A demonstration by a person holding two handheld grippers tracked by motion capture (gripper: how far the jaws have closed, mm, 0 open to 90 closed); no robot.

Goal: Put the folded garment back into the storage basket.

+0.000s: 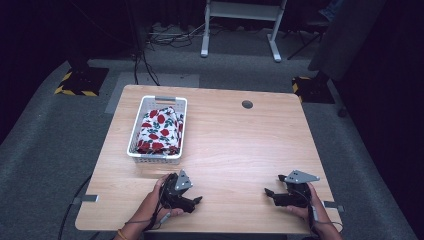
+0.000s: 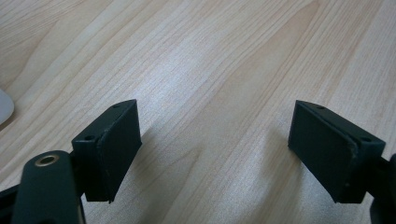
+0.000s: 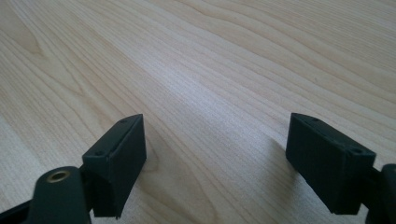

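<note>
Both claws rest wide apart-jawed and empty on the desk (image 1: pixel 240 145): left claw (image 1: pixel 192 199), right claw (image 1: pixel 272 192). Nearest the left claw, a white basket (image 1: pixel 134 131) holds folded white cloth (image 1: pixel 160 131) printed with red-and-green flowers.

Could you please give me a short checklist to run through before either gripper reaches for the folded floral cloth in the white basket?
1. Left gripper open, nothing between its jaws: ok.
2. Right gripper open, nothing between its jaws: ok.
3. Red, white and green floral cloth lies folded inside the white slotted plastic basket: ok.
4. Basket upright, wholly on the light wooden table: ok.
5. Bare tabletop between left gripper and basket: ok.
6. Whether the cloth is caught in the basket: cannot tell.
</note>
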